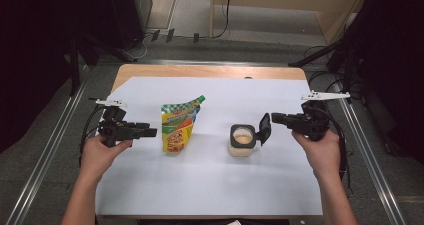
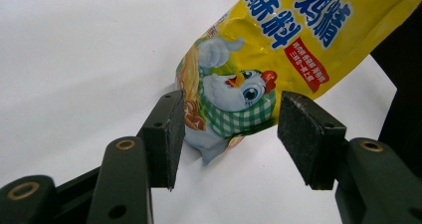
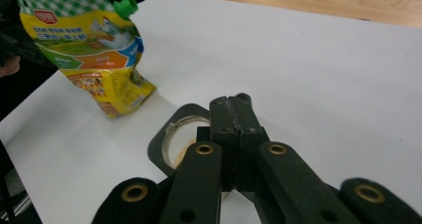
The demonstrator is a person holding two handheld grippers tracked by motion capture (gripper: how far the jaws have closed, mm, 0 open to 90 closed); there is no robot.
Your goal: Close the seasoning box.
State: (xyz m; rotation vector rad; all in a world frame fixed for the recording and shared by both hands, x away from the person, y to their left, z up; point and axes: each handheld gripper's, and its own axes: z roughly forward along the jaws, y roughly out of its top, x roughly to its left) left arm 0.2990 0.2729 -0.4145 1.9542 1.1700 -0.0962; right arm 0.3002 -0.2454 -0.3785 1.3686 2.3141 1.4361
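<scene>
A yellow spouted pouch (image 1: 178, 126) with a green cap (image 1: 201, 99) lies left of centre on the white sheet. My left gripper (image 1: 150, 132) points at it from the left, held in a hand. In the left gripper view its jaws stand open (image 2: 234, 119), and the pouch's lower corner (image 2: 224, 109) sits between the pads (image 2: 166, 134) untouched. A small jar (image 1: 242, 140) of beige powder stands right of centre with its black flip lid (image 1: 264, 129) raised. My right gripper (image 1: 274, 118) is shut just right of that lid. Its closed tips (image 3: 234, 102) cover part of the jar's mouth (image 3: 171, 139).
The white sheet (image 1: 210, 185) covers most of a wooden table (image 1: 210, 71), whose bare edge shows at the back. Metal floor rails (image 1: 45, 150) run along both sides. Dark stands and cables (image 1: 325, 55) crowd the far corners.
</scene>
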